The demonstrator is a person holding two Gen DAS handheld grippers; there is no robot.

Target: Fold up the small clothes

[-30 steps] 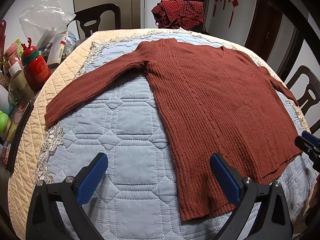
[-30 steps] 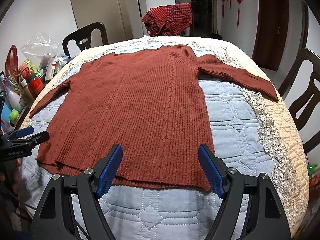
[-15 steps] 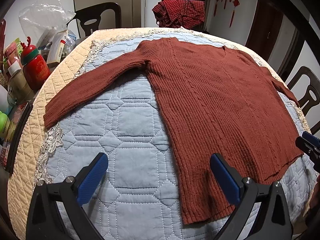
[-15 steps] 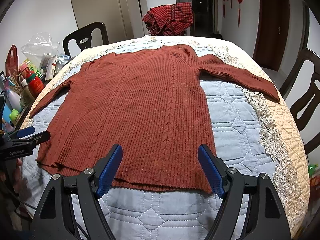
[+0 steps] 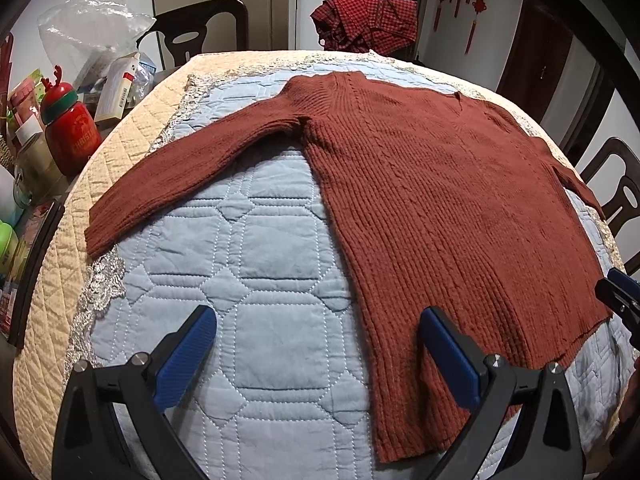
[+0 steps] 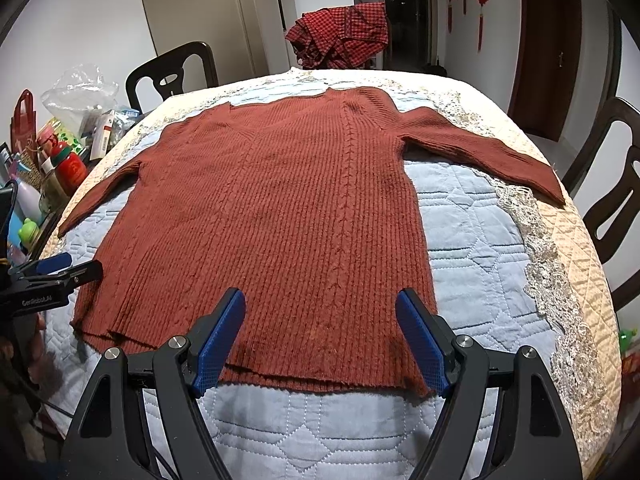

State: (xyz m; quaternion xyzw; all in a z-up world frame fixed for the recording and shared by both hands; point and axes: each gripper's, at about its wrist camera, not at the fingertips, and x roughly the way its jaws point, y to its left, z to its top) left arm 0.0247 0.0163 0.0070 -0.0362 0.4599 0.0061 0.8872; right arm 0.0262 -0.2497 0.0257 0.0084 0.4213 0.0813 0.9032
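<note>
Right wrist view, nearest bit: right gripper (image 6: 320, 340) spread wide, nothing pinched, blue pads hanging just over the sweater's bottom hem.
Left wrist view, nearest bit: left gripper (image 5: 316, 352) also spread wide and empty, one pad over bare quilt, the other over the hem corner.
Sweater: rust-red knit sweater (image 6: 272, 208) lying flat and face up on the quilt, sleeves out to both sides, collar at the far end.
Hem edge: slightly wavy, a loose layered corner on the left side (image 6: 100, 332) near the left gripper's tip.
Open room near: strip of bare blue quilted cover (image 6: 320, 432) between hem and table edge, more bare quilt under each sleeve.
Sleeve ends: right cuff (image 6: 552, 188) reaching the beige border, left cuff (image 5: 100, 236) doing the same.
Table border: beige quilting with lace trim (image 6: 560, 280) all round, drops off past that.
Left side clutter: red bottle (image 5: 70, 132), boxes and a plastic bag (image 5: 88, 28) packed just off the cover, tight over there.
Far end: dark chair (image 6: 172, 76) and a red checked garment (image 6: 340, 36) draped behind the table.
Right side: another dark chair (image 6: 616, 184) close to the edge.
</note>
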